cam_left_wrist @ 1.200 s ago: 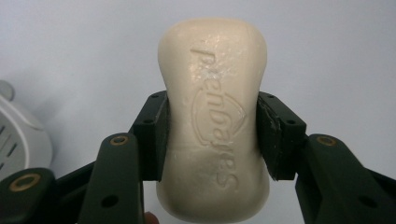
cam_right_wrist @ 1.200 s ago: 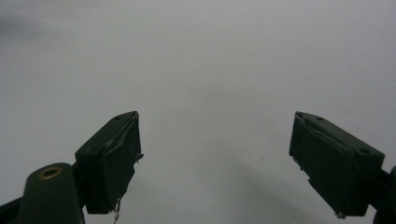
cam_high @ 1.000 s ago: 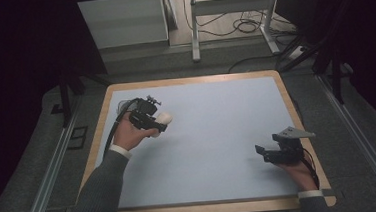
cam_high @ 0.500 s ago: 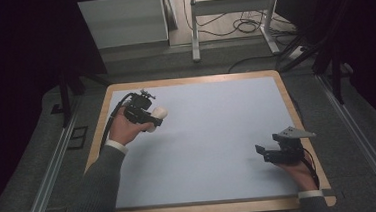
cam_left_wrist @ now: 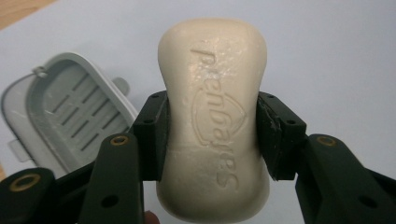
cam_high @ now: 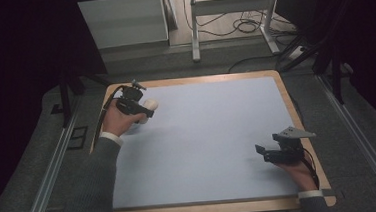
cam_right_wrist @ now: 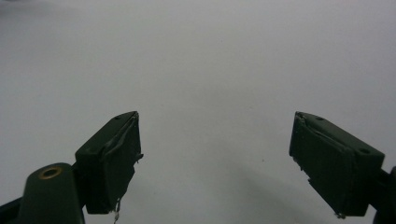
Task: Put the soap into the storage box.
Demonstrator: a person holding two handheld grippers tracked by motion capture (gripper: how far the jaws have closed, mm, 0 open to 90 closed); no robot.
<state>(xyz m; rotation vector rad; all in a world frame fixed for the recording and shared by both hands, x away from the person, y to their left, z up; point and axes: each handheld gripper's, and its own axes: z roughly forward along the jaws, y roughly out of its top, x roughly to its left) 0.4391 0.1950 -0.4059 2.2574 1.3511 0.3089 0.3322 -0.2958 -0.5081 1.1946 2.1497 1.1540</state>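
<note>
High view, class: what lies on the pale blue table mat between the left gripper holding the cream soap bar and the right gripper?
Nothing: the high view shows bare pale blue mat between the left gripper, shut on the cream soap bar, and the open right gripper.

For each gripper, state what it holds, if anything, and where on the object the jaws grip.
The left gripper holds a cream soap bar, jaws clamped on its two long sides near the narrowed middle. The right gripper is open and holds nothing.

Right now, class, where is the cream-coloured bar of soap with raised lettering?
The cream-coloured bar of soap is clamped between the left gripper's jaws near the table's far left corner, above the blue mat, with a grey slotted soap dish just beside it.
</note>
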